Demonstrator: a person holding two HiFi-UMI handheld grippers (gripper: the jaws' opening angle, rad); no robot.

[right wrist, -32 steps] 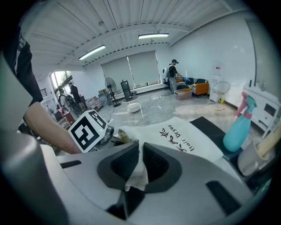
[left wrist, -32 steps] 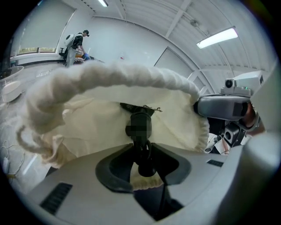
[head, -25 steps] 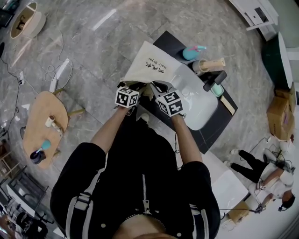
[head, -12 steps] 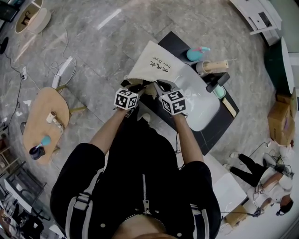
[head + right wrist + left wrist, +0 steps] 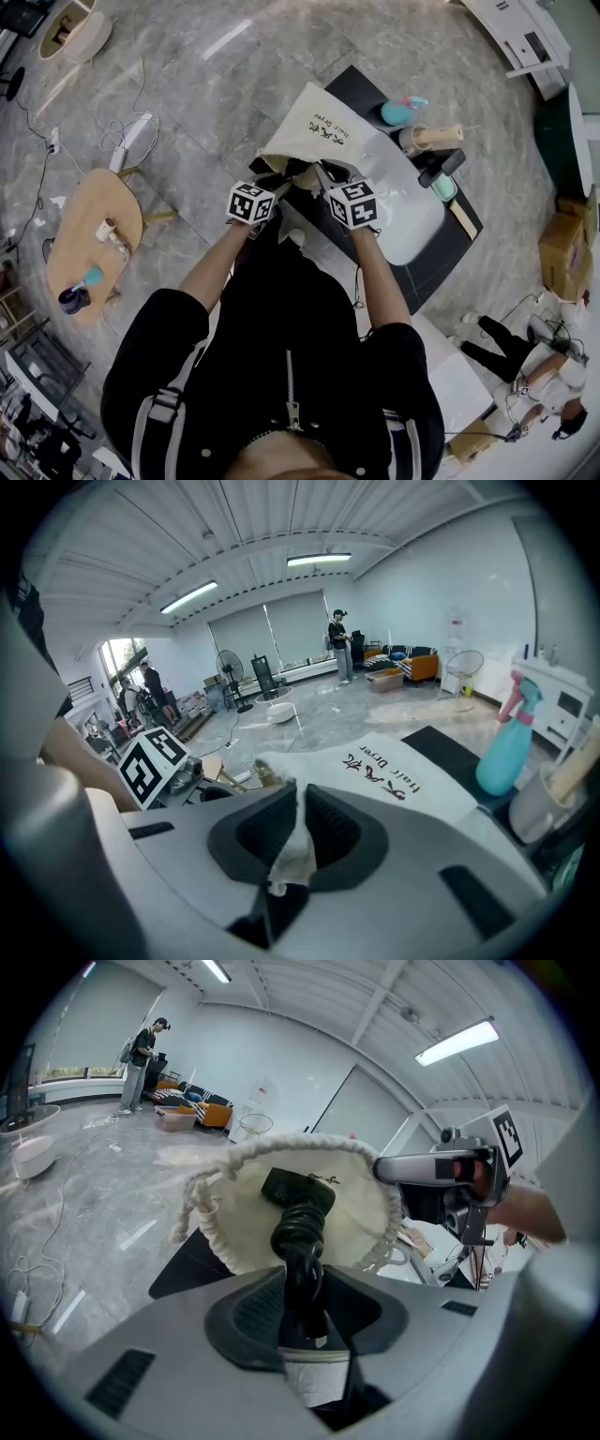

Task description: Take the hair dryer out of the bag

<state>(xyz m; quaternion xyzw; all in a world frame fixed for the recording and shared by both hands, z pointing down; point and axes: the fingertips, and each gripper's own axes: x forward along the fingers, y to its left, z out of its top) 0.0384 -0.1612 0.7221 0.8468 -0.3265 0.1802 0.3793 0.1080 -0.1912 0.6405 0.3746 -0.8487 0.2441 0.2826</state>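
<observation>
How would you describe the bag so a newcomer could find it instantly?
On the black countertop, beside the white basin, lies the bag. It is the only cream cloth item there, with a drawstring top and "Hair Dryer" printed on it, unlike the teal spray bottle nearby.

bag (image 5: 314,131): on counter (image 5: 427,272) | sink (image 5: 412,220): right of bag | spray bottle (image 5: 401,111): behind sink

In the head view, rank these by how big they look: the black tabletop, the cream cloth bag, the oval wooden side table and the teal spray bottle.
1. black tabletop
2. cream cloth bag and oval wooden side table: these look alike, and the side table sits lower, farther from the camera, so they are left unranked
3. teal spray bottle
</observation>
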